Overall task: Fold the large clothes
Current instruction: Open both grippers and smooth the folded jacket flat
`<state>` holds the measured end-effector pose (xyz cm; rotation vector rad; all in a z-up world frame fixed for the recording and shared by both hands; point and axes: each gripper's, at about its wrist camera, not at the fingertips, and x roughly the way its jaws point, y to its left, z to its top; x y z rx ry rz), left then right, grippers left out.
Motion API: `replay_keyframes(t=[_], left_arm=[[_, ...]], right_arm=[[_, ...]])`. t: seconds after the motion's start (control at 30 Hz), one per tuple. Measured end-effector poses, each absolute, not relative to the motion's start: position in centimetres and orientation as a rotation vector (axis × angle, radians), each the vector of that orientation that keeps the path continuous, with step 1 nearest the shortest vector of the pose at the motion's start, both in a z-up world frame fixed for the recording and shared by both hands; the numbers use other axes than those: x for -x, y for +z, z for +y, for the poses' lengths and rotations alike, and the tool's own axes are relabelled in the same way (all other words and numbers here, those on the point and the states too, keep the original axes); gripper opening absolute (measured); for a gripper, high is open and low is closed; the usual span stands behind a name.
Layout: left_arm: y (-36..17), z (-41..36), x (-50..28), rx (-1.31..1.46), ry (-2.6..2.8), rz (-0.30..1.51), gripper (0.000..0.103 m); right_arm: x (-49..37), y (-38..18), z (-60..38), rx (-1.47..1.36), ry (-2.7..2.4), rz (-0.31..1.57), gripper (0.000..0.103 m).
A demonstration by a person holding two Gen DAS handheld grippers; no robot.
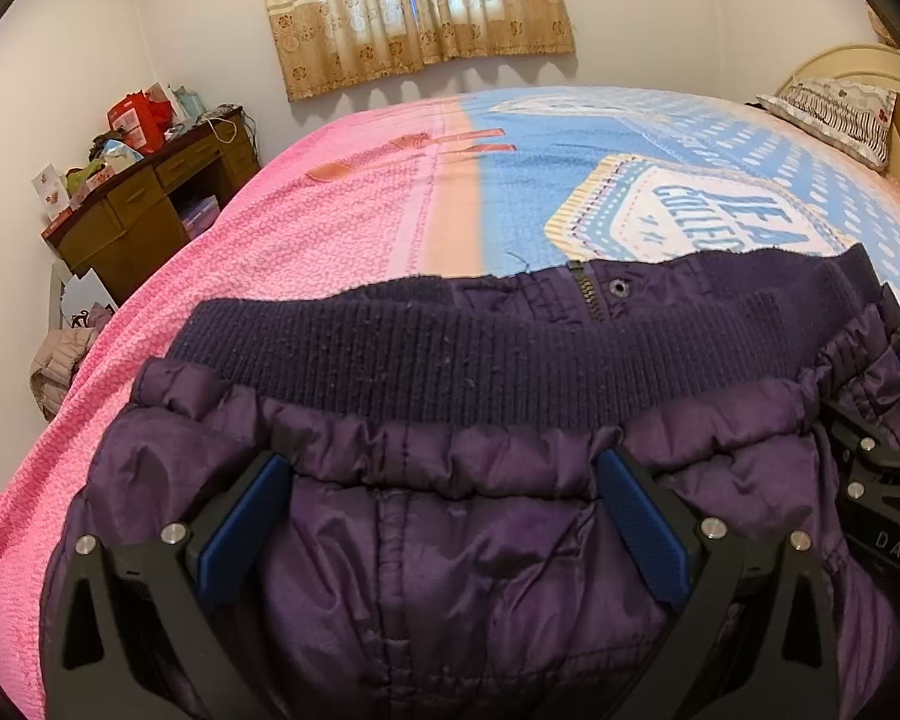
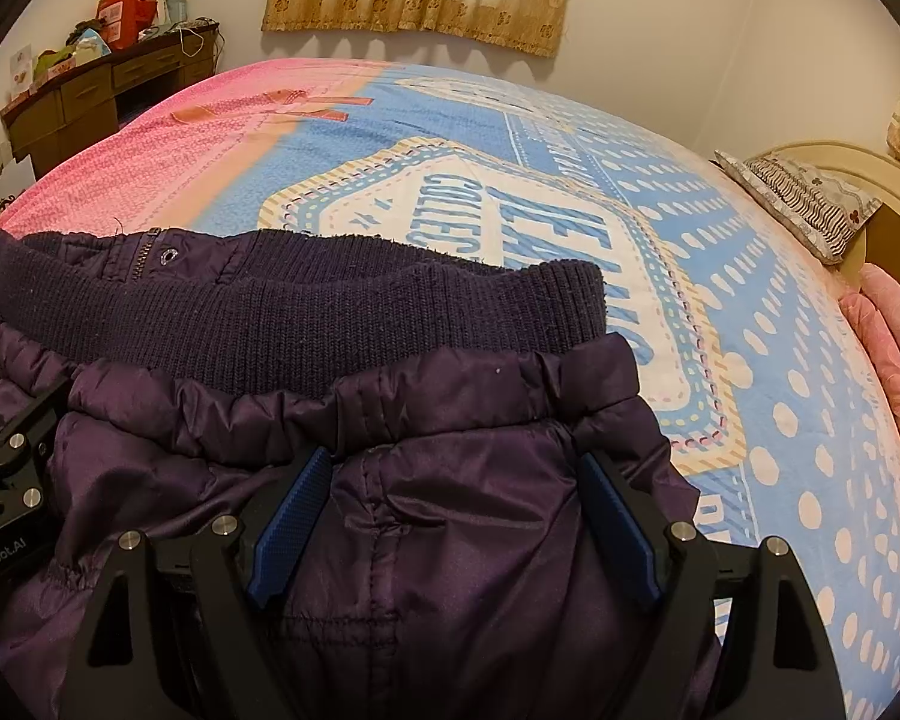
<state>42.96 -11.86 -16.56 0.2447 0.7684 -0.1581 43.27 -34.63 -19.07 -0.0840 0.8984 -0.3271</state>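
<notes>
Jacket, dark purple and padded, lies on the bed, near edge, ribbed hem turned toward the far side. Zipper and a snap show just past the rib, so two layers sit stacked here; I read that as one fold already laid over, though it could only be the front panels lying closed.

Left gripper hovers low over the padded cloth just behind the gathered seam, jaws wide. Blue pads stand on either side of a bulge of fabric without clearly pinching it. Right gripper likewise: jaws wide, a puff of cloth between the pads, no squeeze visible. The two sit side by side across the hem end; each shows at the edge of the other's view.

Progress: early to middle, by my guess. Hem end looks squared; a grasp here looks like the next thing, then further folds.

Hidden: sleeves, collar and the whole near part of the jacket fall below both views. Whether the pad tips touch cloth cannot be told. Fisheye bends the bed heavily. Hands holding the tools are out of frame.
</notes>
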Motion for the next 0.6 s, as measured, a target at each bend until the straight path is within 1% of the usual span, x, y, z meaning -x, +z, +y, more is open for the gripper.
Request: replay_keyframes(t=[0.23, 0.3, 0.33, 0.37, 0.43, 0.47, 0.53, 0.6], left_arm=[[-16.3, -12.0, -43.1, -0.240, -0.159, 0.777, 0.103], [-15.3, -11.1, -43.0, -0.197, -0.194, 0.805, 0.103], [-14.6, -10.6, -42.7, -0.179, -0.211, 0.820, 0.102], [-13.3, -9.6, -42.0, -0.154, -0.235, 0.820, 0.098], [-10.4, -7.0, -39.8, -0.095, -0.298, 0.758, 0.098], [-8.9, -5.4, -38.8, -0.068, -0.334, 0.731, 0.102], [-6.8, -2.2, -37.7, -0.056, -0.359, 0.682, 0.103], [-6.0, 0.9, -37.8, -0.055, -0.373, 0.672, 0.103]], right_arm=[[-43.3, -18.9, -34.7, 0.081, -0.326, 0.898, 0.085], [-43.2, -18.4, -35.4, 0.039, -0.300, 0.905, 0.085], [-43.0, -18.1, -35.8, 0.013, -0.283, 0.913, 0.085], [-42.3, -17.4, -36.3, -0.015, -0.267, 0.925, 0.085], [-40.2, -15.5, -36.1, -0.028, -0.276, 0.878, 0.085], [-38.6, -14.1, -35.5, -0.012, -0.265, 0.829, 0.085], [-36.2, -12.2, -33.5, 0.038, -0.240, 0.750, 0.086], [-34.0, -10.9, -30.8, 0.074, -0.186, 0.684, 0.087]])
